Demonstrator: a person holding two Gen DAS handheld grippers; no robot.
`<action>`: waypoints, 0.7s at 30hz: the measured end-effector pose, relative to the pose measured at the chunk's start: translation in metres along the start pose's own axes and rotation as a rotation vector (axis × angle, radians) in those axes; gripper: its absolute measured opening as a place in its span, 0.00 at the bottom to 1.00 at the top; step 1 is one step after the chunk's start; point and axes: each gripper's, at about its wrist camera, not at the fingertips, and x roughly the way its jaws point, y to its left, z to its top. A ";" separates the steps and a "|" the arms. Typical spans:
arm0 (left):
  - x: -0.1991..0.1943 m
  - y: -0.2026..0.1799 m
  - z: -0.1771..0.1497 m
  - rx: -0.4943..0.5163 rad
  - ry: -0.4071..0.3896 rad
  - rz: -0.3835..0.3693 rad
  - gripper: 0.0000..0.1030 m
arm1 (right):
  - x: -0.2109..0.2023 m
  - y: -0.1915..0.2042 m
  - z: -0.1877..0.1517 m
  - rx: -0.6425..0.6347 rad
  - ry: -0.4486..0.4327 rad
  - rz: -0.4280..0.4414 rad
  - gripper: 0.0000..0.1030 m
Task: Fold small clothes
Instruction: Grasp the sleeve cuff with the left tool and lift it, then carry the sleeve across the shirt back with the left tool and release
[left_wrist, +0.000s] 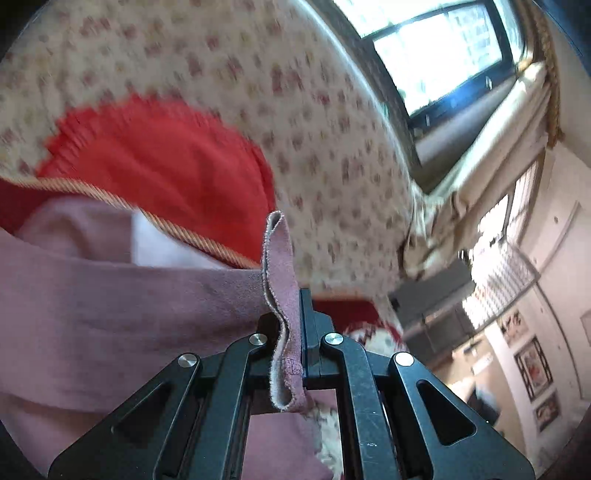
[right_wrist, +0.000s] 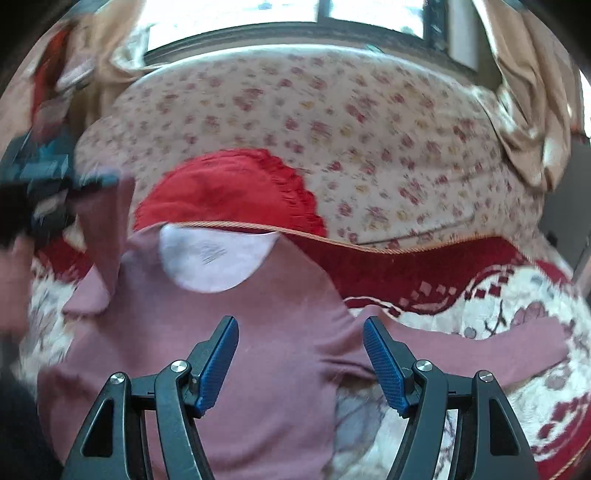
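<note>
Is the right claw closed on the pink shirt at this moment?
No, the right claw stands open above the pink shirt, its blue pads apart with no fabric pinched between them.

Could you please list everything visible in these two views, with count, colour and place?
long-sleeved mauve knit top: one, mauve with pale lining at the neck, spread on the blanket, one sleeve lifted.
red-and-cream patterned blanket: one, under the top.
red frilled cushion: one, behind the neckline.
floral cream bedsheet: one, beyond the cushion.
tan curtains: at the window.
framed pictures: several, on the wall.
left tongs: black, shut on the sleeve cuff.
right tongs: black with blue pads, open above the top.
</note>
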 end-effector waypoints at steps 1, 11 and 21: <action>0.012 -0.002 -0.008 0.019 0.023 0.000 0.01 | 0.011 -0.009 0.005 0.028 0.020 0.035 0.66; 0.065 0.013 -0.060 0.208 0.145 0.100 0.01 | 0.071 -0.010 0.012 0.235 0.053 0.506 0.65; 0.072 -0.001 -0.096 0.454 0.184 0.182 0.01 | 0.097 0.058 0.013 0.102 0.190 0.581 0.54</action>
